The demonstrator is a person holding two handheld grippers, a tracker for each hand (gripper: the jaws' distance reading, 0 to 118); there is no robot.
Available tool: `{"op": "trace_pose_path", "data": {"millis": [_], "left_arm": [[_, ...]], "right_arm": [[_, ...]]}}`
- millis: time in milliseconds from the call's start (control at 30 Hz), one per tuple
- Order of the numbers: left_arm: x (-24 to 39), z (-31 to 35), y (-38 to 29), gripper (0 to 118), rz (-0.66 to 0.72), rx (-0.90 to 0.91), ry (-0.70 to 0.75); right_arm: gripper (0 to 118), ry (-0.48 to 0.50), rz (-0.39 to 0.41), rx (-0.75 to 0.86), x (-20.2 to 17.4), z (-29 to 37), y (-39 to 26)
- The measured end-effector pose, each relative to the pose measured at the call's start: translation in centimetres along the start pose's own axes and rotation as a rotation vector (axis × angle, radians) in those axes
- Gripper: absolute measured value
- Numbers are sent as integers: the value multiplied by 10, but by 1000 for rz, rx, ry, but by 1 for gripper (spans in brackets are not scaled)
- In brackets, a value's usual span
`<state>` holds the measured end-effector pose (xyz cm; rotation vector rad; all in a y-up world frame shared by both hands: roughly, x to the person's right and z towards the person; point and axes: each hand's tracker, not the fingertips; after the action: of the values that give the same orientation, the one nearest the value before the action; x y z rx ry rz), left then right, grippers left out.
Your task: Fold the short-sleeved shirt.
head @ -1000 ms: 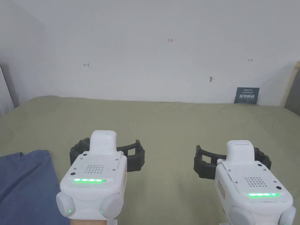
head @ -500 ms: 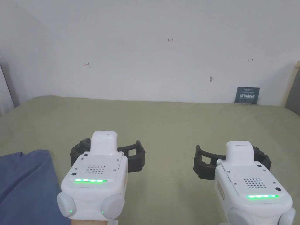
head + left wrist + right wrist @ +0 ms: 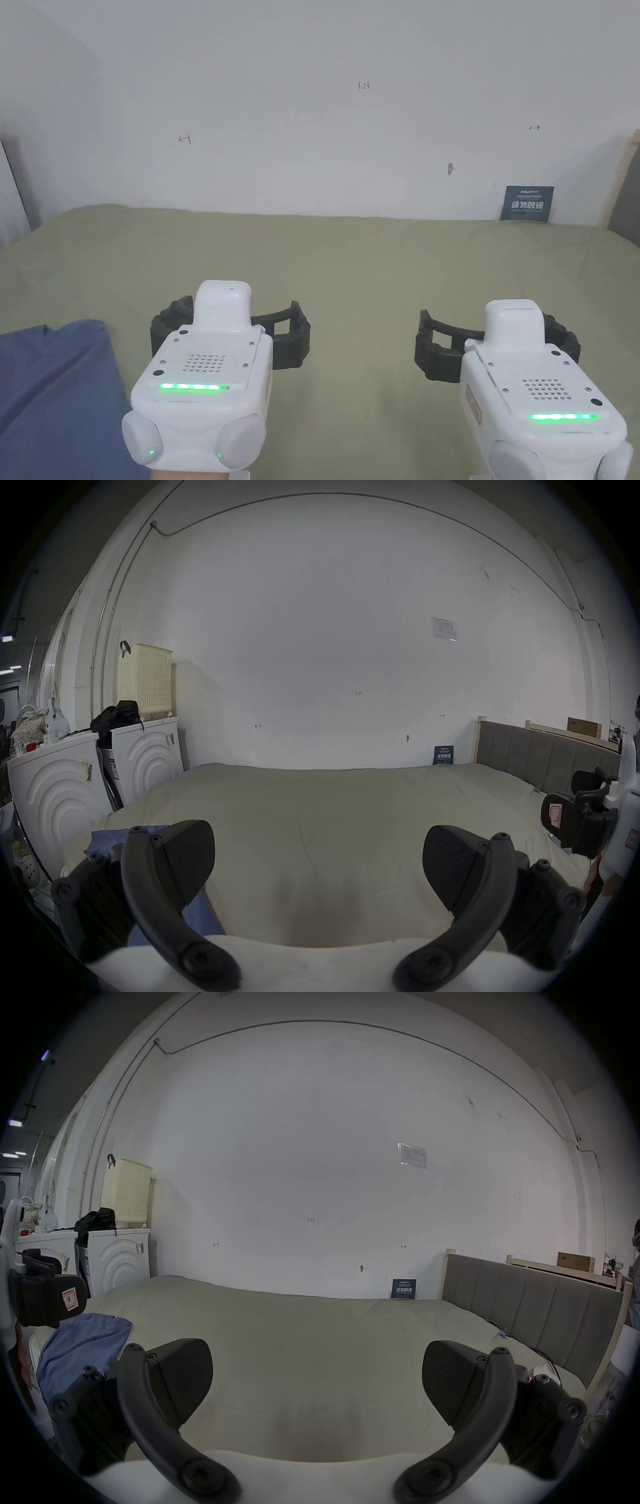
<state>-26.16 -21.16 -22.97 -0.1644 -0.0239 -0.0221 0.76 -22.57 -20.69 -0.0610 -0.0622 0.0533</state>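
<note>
The bed (image 3: 375, 262) wears matt olive cloth, faintly creased; the shirt (image 3: 50, 387) is soft blue fabric; both tool housings, left tool (image 3: 229, 331) and right tool (image 3: 497, 347), are glossy white plastic with matt black jaws.

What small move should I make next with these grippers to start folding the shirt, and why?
Probably swing the left gripper left toward the blue shirt. Both it and the right gripper hang open over bare bedding, holding nothing.

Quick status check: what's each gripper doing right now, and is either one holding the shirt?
Left gripper: open, holding nothing; blue shirt lies to its left.
Right gripper: open, holding nothing, above the bed.
</note>
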Motion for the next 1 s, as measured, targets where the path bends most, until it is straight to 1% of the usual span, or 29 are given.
{"op": "trace_pose_path", "data": {"millis": [733,1000], "left_arm": [[0,1,0,118,5,-1,1],[-1,0,-1,118,9,-5,0]], "right_arm": [[118,-7,0,0,-2,2,2],[118,-6,2,1,8,-7,-6]]}}
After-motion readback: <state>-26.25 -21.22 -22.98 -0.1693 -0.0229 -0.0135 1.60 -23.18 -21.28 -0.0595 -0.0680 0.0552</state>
